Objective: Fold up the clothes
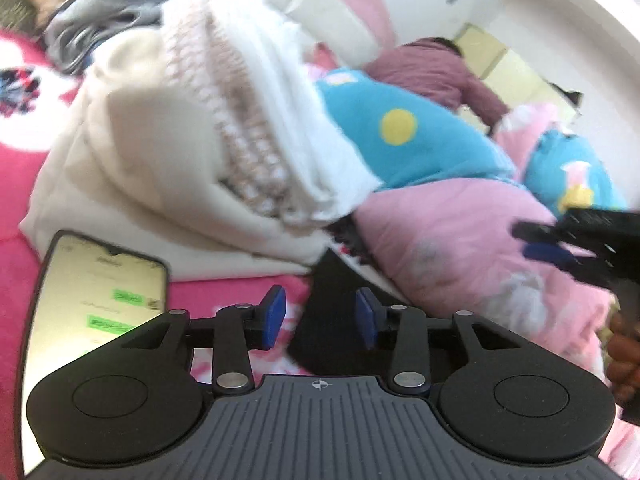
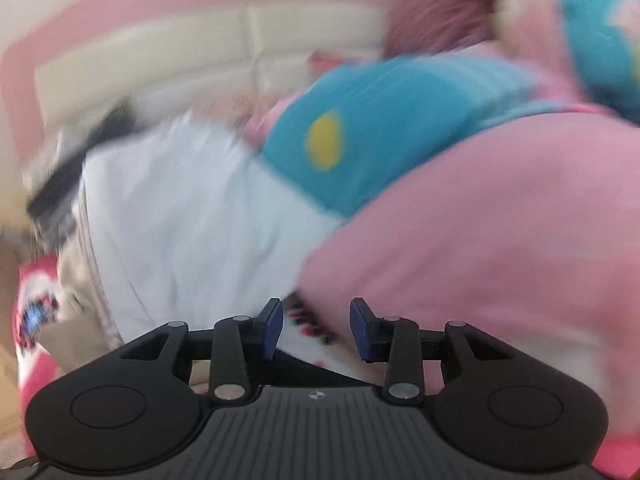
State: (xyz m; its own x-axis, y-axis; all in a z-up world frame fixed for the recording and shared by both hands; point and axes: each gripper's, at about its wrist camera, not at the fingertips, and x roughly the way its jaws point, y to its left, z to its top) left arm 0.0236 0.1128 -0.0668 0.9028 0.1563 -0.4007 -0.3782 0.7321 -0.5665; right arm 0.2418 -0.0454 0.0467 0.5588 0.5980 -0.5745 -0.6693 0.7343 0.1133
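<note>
The clothes lie in a loose heap on the bed, left of centre in the left wrist view: a cream garment at the bottom, a white-and-pink knit and a white fleecy piece draped over it, and grey and dark pieces at the far left end. Just right of the heap lies a pink quilt with blue patches and a yellow dot, bunched up and touching the white piece. A dark garment lies on the pink patterned bedcover near the camera, under the left gripper, whose jaws stand apart with nothing between them. A phone with a lit screen sits at the near left, beside that gripper. The right gripper enters from the right edge over the quilt, a hand below it; in its own view its jaws stand apart and empty, over the edge where the white cloth meets the quilt. That view is blurred. At the far side, a person in a mauve top lies against the padded headboard.
</note>
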